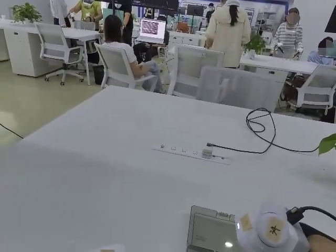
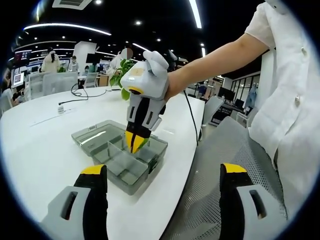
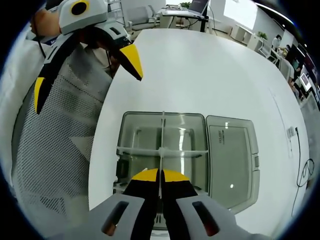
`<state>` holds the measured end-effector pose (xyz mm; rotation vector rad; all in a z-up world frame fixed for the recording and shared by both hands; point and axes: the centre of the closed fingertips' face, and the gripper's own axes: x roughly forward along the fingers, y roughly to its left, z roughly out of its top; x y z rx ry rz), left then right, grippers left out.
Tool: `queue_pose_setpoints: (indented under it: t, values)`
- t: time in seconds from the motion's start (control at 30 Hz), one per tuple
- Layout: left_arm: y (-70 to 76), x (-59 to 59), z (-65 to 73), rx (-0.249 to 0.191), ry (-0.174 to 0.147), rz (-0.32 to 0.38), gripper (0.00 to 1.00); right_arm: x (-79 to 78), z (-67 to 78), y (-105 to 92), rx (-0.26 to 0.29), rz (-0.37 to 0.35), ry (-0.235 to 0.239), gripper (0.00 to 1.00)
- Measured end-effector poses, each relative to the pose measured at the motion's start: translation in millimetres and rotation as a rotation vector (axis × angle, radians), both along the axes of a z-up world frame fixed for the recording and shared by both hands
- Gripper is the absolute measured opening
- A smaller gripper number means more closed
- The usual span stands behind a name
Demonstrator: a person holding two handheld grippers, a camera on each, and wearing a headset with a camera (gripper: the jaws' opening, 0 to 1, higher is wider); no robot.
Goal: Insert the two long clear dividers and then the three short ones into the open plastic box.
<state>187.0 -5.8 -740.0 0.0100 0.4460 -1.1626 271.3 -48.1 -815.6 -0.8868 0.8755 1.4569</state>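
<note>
- My left gripper (image 2: 162,171) is nearest, off the near table edge above a mesh chair (image 2: 220,150). Jaws spread wide, nothing between them.
- In the right gripper view it sits at the top left, beside the box and apart from it, yellow tips far apart.
- My right gripper (image 3: 160,179) is clenched on the near end of a thin clear divider (image 3: 162,131), tips pressed together with the sheet edge between them.
- In the left gripper view it points straight down into the box, tips inside the walls.
- The box (image 3: 124,131) sits on the white table (image 3: 200,70), close to the near edge.
- The held divider stands upright in the box and runs from the near wall to the far wall.
- A cross divider (image 3: 186,152) spans the box left to right and meets the held one at about mid box.
- I can't tell which of the two is long or short.
- The lid (image 3: 232,150) lies open and flat on the table, hinged to the right side of the box.
- In the head view, the right gripper housing is at the bottom right, just right of the lid.
- Farther along the table: a power strip (image 1: 191,152) set in the top and a black cable (image 1: 268,134) looped to its right.
- A plant (image 1: 326,143) leaf is at the right edge.
- Far behind: office chairs, desks and people.
</note>
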Motion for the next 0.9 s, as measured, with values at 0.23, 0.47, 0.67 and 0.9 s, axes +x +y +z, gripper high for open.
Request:
queue_pose_setpoints:
  t: [0.23, 0.47, 0.67, 0.9]
  values:
    - [-1.7, 0.4, 0.9, -0.003, -0.002, -0.001, 0.95, -0.3, -3.1, -0.6, -0.007, 0.003, -0.005, 0.03]
    - [-2.9, -0.1, 1.7, -0.002, -0.004, -0.003, 0.95, -0.1, -4.0, -1.0, -0.009, -0.007, -0.007, 0.03]
    - [-2.1, 0.1, 1.4, -0.001, -0.001, 0.001, 0.95, 0.3, -0.6, -0.5, 0.01, -0.027, -0.006, 0.08]
    - [-1.4, 0.4, 1.0, -0.002, 0.002, 0.006, 0.95, 1.0, 10.1, -1.3, 0.049, -0.046, 0.004, 0.15]
